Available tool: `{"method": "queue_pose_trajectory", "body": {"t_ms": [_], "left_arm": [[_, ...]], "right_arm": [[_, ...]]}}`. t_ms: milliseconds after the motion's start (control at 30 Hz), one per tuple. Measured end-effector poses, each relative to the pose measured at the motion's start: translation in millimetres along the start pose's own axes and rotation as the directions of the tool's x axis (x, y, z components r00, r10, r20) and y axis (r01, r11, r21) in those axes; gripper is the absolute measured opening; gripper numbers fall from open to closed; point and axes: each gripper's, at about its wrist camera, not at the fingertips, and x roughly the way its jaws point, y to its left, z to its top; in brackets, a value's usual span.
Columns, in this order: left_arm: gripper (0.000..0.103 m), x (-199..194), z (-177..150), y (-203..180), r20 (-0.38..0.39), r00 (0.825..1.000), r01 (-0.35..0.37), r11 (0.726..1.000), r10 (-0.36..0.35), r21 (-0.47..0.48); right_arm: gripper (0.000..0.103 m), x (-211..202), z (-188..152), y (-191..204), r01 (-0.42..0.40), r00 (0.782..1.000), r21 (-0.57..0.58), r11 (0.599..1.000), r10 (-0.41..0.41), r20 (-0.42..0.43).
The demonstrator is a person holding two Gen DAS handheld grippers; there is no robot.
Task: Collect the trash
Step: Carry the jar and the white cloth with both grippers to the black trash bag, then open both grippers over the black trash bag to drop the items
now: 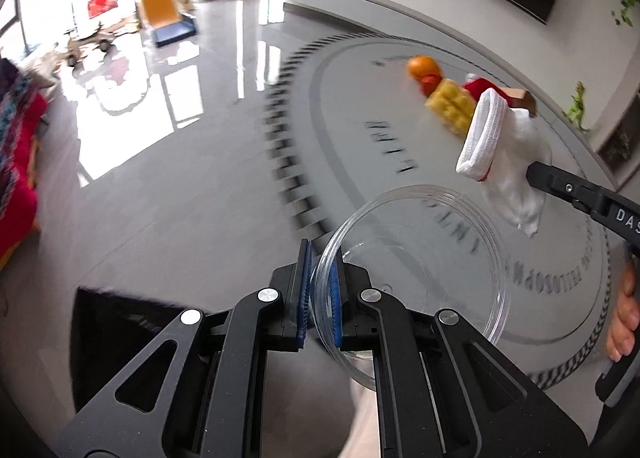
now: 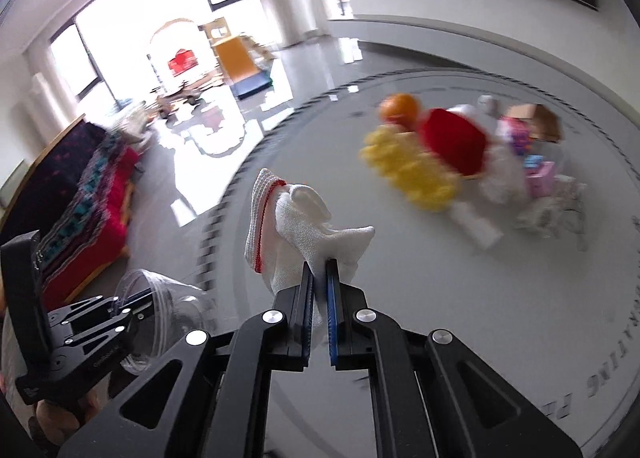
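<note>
My left gripper point(image 1: 320, 262) is shut on the rim of a clear plastic bowl point(image 1: 424, 258) and holds it above a round grey rug point(image 1: 360, 106). My right gripper point(image 2: 320, 274) is shut on a white knit glove point(image 2: 296, 218) with a red-trimmed cuff; the glove hangs in the air. In the left wrist view the glove point(image 1: 492, 142) hangs above and to the right of the bowl, held by the right gripper point(image 1: 536, 174). In the right wrist view the bowl point(image 2: 168, 310) and left gripper point(image 2: 116, 318) are at lower left.
On the rug lie an orange ball point(image 2: 400, 106), a yellow bumpy piece point(image 2: 412, 170), a red item point(image 2: 456, 142), a cardboard box point(image 2: 536, 122) and pink and white bits point(image 2: 544, 178). A sofa with a patterned blanket point(image 2: 88, 194) stands left. Toys point(image 2: 240, 58) stand by the windows.
</note>
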Motion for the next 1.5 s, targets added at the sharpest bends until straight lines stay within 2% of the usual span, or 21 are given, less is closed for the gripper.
{"method": "queue_pose_trajectory", "body": {"t_ms": [200,367,667,767,800,833,867,900,933,967,1067,1167,1333,1500], "left_arm": [[0.008,-30,-42,59,0.008,0.993,-0.117,0.99,0.118,-0.08],[0.008,-41,-79,104,-0.028,0.978,-0.208,0.966,0.206,-0.155],[0.008,-49,-155,181,-0.136,0.948,-0.318,0.894,0.289,-0.316],[0.011,-56,-172,202,-0.142,0.941,-0.34,0.864,0.309,-0.372],[0.03,-57,-176,207,-0.141,0.943,-0.334,0.86,0.302,-0.387],[0.083,-57,-178,213,-0.146,0.945,-0.328,0.855,0.294,-0.401],[0.096,-56,-178,218,-0.137,0.947,-0.32,0.854,0.29,-0.41],[0.097,-60,-181,219,-0.115,0.951,-0.309,0.857,0.288,-0.413],[0.097,-62,-181,219,-0.1,0.955,-0.294,0.859,0.278,-0.419],[0.097,-64,-181,218,-0.083,0.957,-0.286,0.862,0.277,-0.419],[0.097,-64,-179,211,-0.079,0.943,-0.329,0.861,0.325,-0.387],[0.097,-62,-177,203,-0.087,0.944,-0.326,0.869,0.318,-0.372],[0.097,-62,-173,201,-0.089,0.939,-0.341,0.868,0.332,-0.362],[0.097,-67,-163,189,-0.077,0.942,-0.333,0.877,0.328,-0.346]], "right_arm": [[0.007,14,-26,69,-0.13,0.99,-0.087,0.988,0.124,-0.065],[0.007,35,-50,128,-0.23,0.966,-0.152,0.961,0.207,-0.154],[0.007,77,-91,218,-0.346,0.91,-0.237,0.908,0.263,-0.32],[0.007,94,-99,242,-0.369,0.89,-0.25,0.895,0.262,-0.374],[0.012,97,-102,249,-0.366,0.887,-0.259,0.894,0.251,-0.388],[0.023,101,-104,256,-0.352,0.888,-0.266,0.897,0.23,-0.398],[0.03,104,-104,262,-0.346,0.889,-0.267,0.899,0.224,-0.399],[0.043,102,-104,263,-0.348,0.891,-0.265,0.899,0.231,-0.39],[0.047,99,-103,259,-0.349,0.893,-0.264,0.899,0.235,-0.383],[0.047,98,-103,259,-0.348,0.896,-0.264,0.9,0.236,-0.377],[0.047,96,-103,254,-0.361,0.889,-0.246,0.899,0.252,-0.382],[0.049,92,-102,248,-0.357,0.895,-0.249,0.9,0.253,-0.367],[0.061,88,-98,235,-0.368,0.895,-0.212,0.905,0.283,-0.345],[0.061,82,-94,217,-0.366,0.896,-0.165,0.916,0.299,-0.327]]}}
